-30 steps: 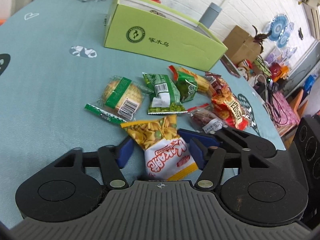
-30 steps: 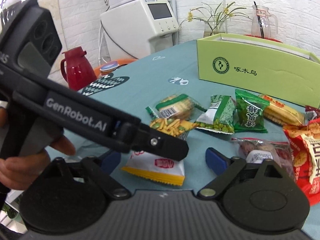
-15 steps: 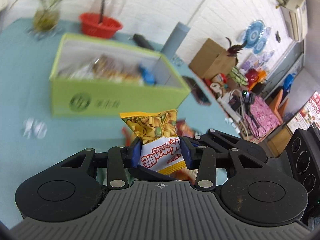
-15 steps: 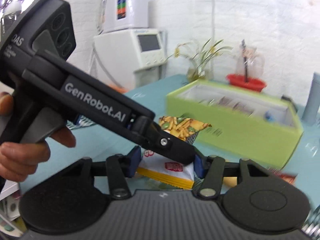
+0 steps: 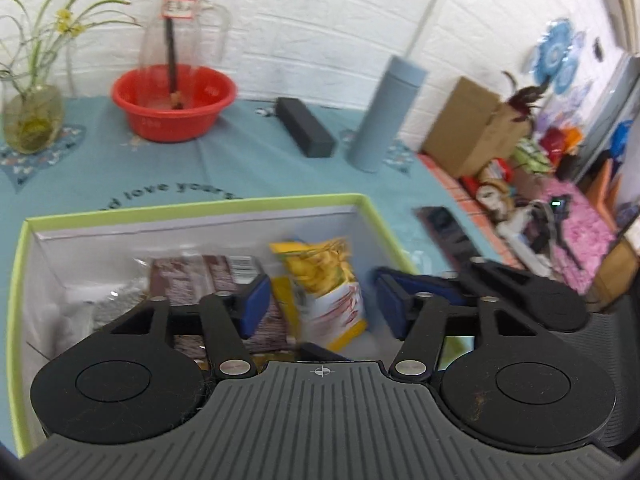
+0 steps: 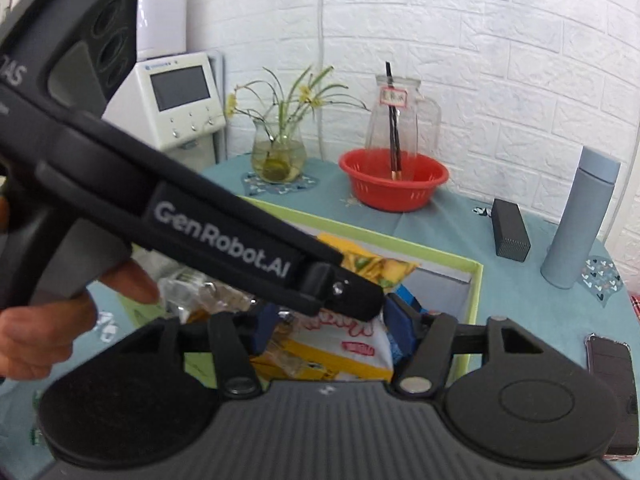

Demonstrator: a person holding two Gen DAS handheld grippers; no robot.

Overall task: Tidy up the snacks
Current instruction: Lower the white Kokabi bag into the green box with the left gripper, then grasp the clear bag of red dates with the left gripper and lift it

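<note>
The yellow-and-white snack bag point(image 5: 324, 292) is inside the green box point(image 5: 372, 216), between the blue pads of my left gripper point(image 5: 320, 304), which is open above the box. The pads stand apart from the bag. Brown snack packets point(image 5: 208, 280) lie in the box to its left. In the right wrist view the same bag point(image 6: 348, 340) sits between the blue pads of my right gripper point(image 6: 332, 332), with the left gripper's black body point(image 6: 224, 236) across it. Whether the right pads press the bag is hidden.
A red basin point(image 5: 174, 102) holding a glass jug point(image 5: 184, 24), a plant vase point(image 5: 32, 116), a black block point(image 5: 306, 126) and a grey-blue flask point(image 5: 384, 114) stand behind the box. A phone point(image 6: 610, 384) lies to the right.
The left gripper carried the snack bag from the table up over the green box, then opened; the bag now sits inside the box. The right gripper followed alongside.
</note>
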